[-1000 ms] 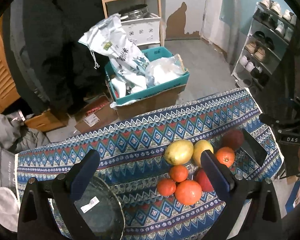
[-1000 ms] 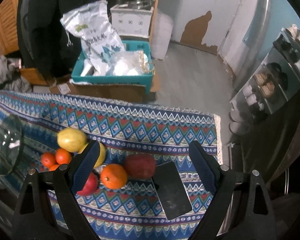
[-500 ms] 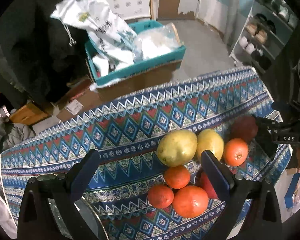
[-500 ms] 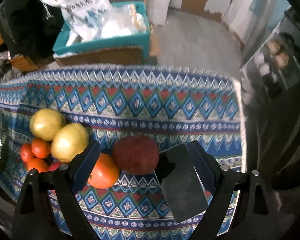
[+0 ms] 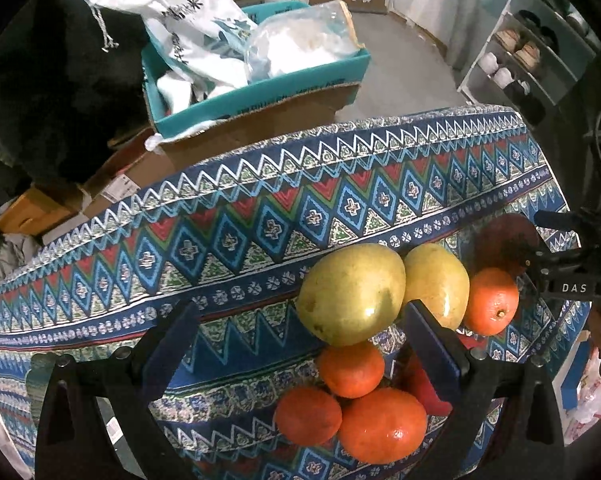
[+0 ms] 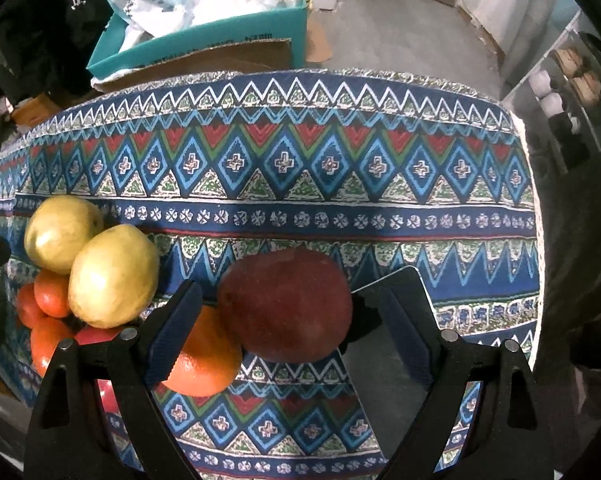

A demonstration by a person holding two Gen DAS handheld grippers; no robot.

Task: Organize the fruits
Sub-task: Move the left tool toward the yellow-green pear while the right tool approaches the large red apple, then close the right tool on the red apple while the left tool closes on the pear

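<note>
Left wrist view: white letters "DAS" are showing on the black body of the right hand-held gripper, at the right edge of the view.

Teal box behind the table: a line of small print is running along its front wall in both views, too small to read.

White sack in the box: a small yellow-green label and dark characters are showing on it, but none are resolving into readable text.

Cardboard box on the floor: a white shipping label is showing, with print too fine to read.

No other legible text, numbers or signs.
</note>
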